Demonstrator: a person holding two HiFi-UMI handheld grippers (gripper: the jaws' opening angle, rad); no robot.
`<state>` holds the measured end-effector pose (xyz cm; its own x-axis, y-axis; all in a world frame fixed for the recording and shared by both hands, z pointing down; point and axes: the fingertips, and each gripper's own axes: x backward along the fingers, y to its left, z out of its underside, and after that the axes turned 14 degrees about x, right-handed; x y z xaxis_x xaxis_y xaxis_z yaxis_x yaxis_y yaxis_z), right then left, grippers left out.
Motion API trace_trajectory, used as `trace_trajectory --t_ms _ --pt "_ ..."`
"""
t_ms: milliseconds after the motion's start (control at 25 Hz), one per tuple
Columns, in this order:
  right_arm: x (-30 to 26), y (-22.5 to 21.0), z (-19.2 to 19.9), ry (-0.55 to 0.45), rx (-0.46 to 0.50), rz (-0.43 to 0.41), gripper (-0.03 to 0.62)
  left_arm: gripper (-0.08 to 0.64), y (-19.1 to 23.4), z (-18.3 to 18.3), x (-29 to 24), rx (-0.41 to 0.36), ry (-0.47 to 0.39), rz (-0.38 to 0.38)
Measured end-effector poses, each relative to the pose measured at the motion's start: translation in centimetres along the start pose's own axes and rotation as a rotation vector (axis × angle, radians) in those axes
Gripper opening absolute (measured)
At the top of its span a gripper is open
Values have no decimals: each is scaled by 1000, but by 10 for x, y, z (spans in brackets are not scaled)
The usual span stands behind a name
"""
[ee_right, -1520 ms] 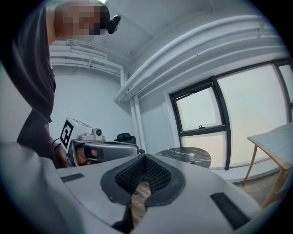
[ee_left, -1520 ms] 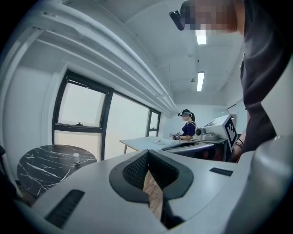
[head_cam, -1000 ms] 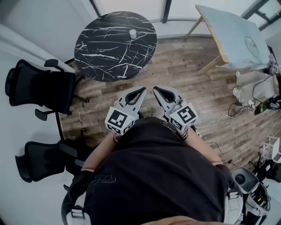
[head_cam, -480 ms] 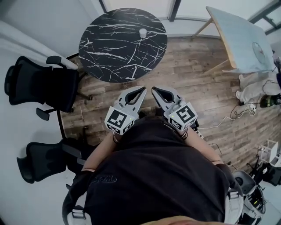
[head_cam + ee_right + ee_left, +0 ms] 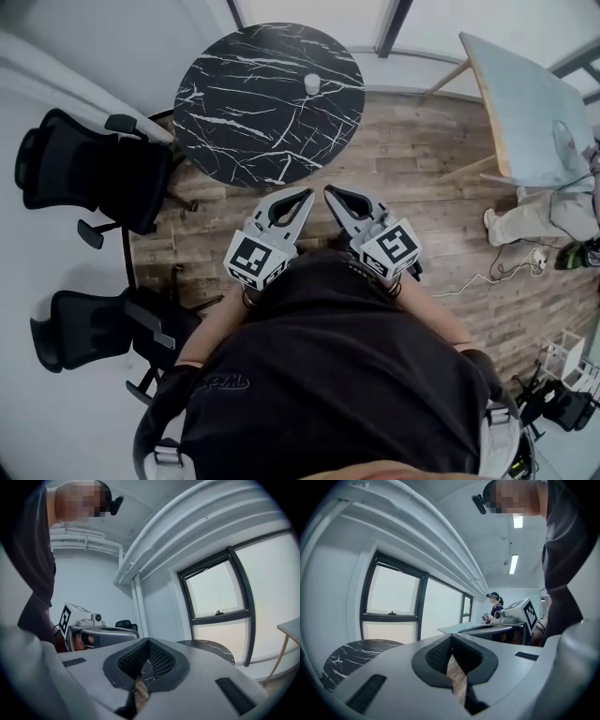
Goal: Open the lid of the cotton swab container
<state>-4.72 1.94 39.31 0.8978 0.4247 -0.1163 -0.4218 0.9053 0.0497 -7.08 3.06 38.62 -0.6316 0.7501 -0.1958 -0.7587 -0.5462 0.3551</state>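
Holding the left gripper [image 5: 298, 200] and the right gripper [image 5: 335, 196] side by side just in front of the chest, tips pointing forward and nearly meeting. Pressing both pairs of jaws together on nothing, with only a sliver of wooden floor [image 5: 412, 159] showing through the hollow behind the pads in each gripper view. Standing on that floor, with two black office chairs [image 5: 89, 178] off to the left.

Facing the round black marble table [image 5: 244, 103] ahead, well apart from both grippers. Making out, toward its far side, a small white upright cylinder standing alone, most likely the cotton swab container [image 5: 312, 83]; too small here for telling the lid from the body.

Judging the task as not yet begun: touching nothing, reaching for nothing, lid presumably in place. Leaving everything to do, by that reading: stepping up to the table, spreading the jaws, steadying the container with one gripper and working the lid open with the other.

Farther right, passing a pale table on wooden legs [image 5: 525, 103].
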Motion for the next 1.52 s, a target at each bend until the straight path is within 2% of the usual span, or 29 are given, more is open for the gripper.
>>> trace_trajectory --t_ms 360,560,840,1160,1520 --pt "32 -73 9 6 5 -46 21 14 -14 0 -81 18 0 -37" --pt "52 -100 17 20 10 -47 21 14 -28 -1 -112 35 -15 -17" --pt "56 -122 25 36 -6 -42 21 14 -26 -1 -137 55 -9 -4" --pt "54 -145 28 44 -3 -5 21 14 -19 -9 -159 40 0 22" --pt "15 -160 24 52 -2 10 21 14 21 -29 -161 21 -9 19"
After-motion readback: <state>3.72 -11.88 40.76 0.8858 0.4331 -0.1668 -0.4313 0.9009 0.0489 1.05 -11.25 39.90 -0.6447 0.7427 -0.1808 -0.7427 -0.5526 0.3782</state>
